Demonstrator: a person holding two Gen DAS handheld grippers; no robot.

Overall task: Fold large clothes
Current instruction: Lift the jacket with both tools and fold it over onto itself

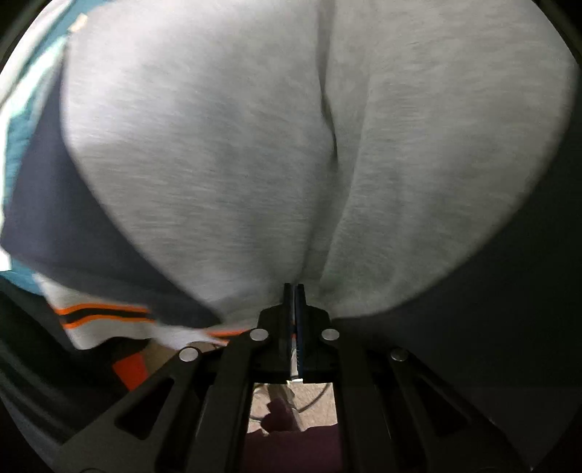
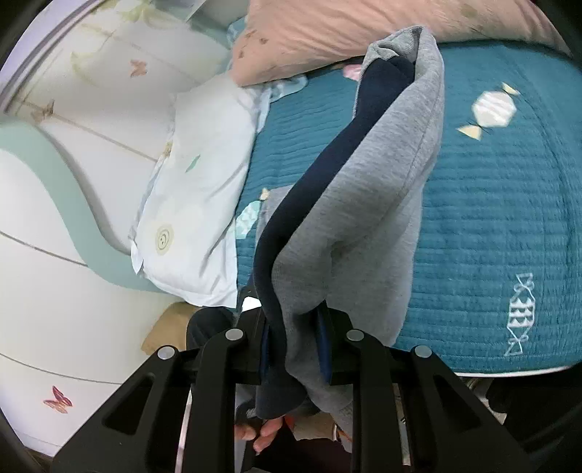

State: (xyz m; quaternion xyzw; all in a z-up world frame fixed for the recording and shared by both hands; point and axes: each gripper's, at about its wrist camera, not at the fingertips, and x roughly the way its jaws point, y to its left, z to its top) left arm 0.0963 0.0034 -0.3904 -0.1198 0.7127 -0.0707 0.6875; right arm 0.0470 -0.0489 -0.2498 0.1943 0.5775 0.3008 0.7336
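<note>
We work over the teal quilted bed (image 2: 509, 218), which spreads beyond and to the right of the right tongs (image 2: 295, 338), with a pink pillow (image 2: 327, 32) at its far end and a white pillow (image 2: 203, 182) off to the left of those tongs.

The grey and navy sweatshirt (image 2: 367, 203) is off the bed, hanging in the air between our two tools. The right tongs are clenched on a bunched edge of it, grey and navy layers together, and the cloth runs up and away from the jaws. The left tongs (image 1: 294, 291) are clenched too, pinching a thin grey fold, and the body of the garment fills almost everything ahead of them; an orange-striped hem (image 1: 105, 314) hangs below and to their left.

We judge the step in hand to be carrying the garment out to lay it flat. To do it well we should draw the two tongs apart until the held edge is taut, keep both at one height, lower the free hem onto the quilt first, then drag slightly so the cloth settles without creases. The right grip is thick, so it may slip.
</note>
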